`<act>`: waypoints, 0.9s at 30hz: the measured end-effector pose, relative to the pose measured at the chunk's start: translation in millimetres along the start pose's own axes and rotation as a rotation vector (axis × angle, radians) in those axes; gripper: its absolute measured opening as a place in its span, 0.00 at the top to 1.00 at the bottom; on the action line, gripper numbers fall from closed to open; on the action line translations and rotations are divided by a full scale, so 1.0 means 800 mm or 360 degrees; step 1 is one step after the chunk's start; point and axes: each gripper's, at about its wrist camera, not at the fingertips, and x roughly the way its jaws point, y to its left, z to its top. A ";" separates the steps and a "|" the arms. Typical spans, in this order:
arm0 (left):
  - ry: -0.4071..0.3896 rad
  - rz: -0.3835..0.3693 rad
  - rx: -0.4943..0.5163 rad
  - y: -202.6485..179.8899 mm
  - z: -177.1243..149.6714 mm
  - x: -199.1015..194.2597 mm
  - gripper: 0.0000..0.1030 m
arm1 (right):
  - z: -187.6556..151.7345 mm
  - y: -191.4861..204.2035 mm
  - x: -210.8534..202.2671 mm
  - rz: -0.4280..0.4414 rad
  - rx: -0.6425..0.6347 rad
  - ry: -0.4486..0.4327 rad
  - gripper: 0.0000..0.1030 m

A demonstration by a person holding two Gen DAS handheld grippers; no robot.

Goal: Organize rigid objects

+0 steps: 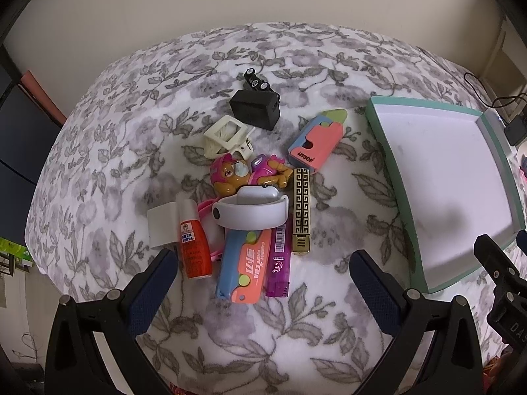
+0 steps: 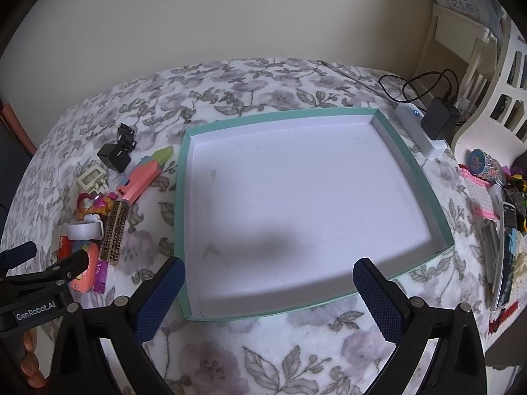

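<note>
A heap of small items lies on the floral blanket (image 1: pixel 108 151): an orange bottle (image 1: pixel 195 247), a white strap (image 1: pixel 250 212), a toy pup figure (image 1: pixel 243 174), a gold patterned lighter (image 1: pixel 301 210), a purple lighter (image 1: pixel 279 263), a coral-and-blue toy (image 1: pixel 245 268), a second one (image 1: pixel 318 140), a cream clip (image 1: pixel 225 138) and a black cube (image 1: pixel 255 108). My left gripper (image 1: pixel 263 271) hovers open just before the heap, holding nothing. A teal-rimmed white tray (image 2: pixel 425 181) lies empty. My right gripper (image 2: pixel 268 283) stands open over the tray's near edge.
A white power strip (image 2: pixel 418 128) with a black adapter (image 2: pixel 439 120) and cables sits beyond the tray. More clutter, including a watch (image 2: pixel 484 163) and a pink strip (image 2: pixel 481 197), lies right of the tray. A white chair (image 2: pixel 477 42) stands at the far right.
</note>
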 end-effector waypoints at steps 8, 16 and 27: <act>0.0015 0.0001 0.0007 0.000 0.001 0.002 0.00 | -0.001 0.002 0.000 0.0002 -0.0008 0.0008 0.00; 0.0026 0.0000 0.0010 0.000 0.000 0.004 0.00 | -0.001 0.002 0.001 0.0001 -0.0008 0.0007 0.00; 0.0034 0.0005 0.0017 -0.002 0.000 0.007 0.00 | -0.001 0.003 0.001 0.0000 -0.0008 0.0009 0.00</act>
